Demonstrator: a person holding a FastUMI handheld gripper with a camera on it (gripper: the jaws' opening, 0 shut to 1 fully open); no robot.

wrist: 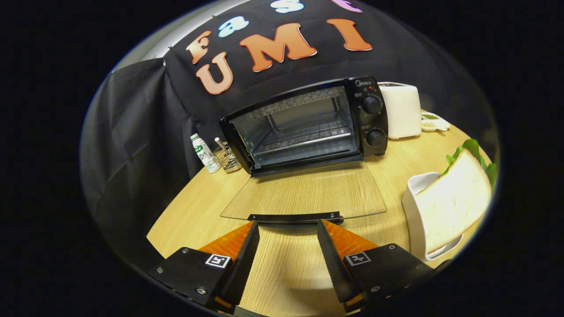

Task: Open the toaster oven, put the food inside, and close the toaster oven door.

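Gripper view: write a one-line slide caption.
Open gripper just short of the handle of the toaster oven's lowered door.

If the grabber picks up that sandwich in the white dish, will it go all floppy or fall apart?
Probably a bit. The sandwich looks like soft bread with green leaves poking out behind, so it may bend and squash if pinched hard. The layers could slide apart. It leans loosely in the white dish, so it seems light. The gripper is open, near the oven door's handle.
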